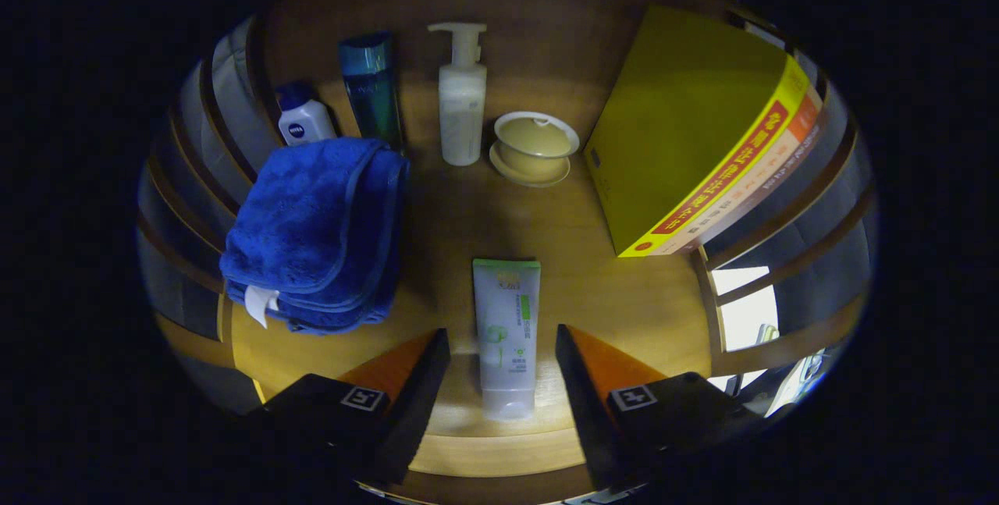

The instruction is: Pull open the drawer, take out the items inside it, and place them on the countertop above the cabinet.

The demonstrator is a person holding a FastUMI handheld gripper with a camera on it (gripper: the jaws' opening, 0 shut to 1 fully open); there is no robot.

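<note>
The claw (503, 368) hangs open over the wooden table (624, 302), its two fingers spread wide, and a white tube with a green end (506, 333) lies flat in the gap between them. The tube's long axis runs straight away from the claw, green end far, cap end near, so the fingers flank its lower half without touching it, as far as I can tell. It looks as though this item either waits to be gripped across its width or has just been set down; I cannot tell which.

Left of the tube sits a folded blue towel (316, 232), near the left finger. Far beyond stand a small white bottle (304, 124), a teal bottle (373, 91), a pump bottle (462, 99) and a lidded cup on a saucer (535, 147). A yellow box (695, 138) lies to the right, well apart.
</note>
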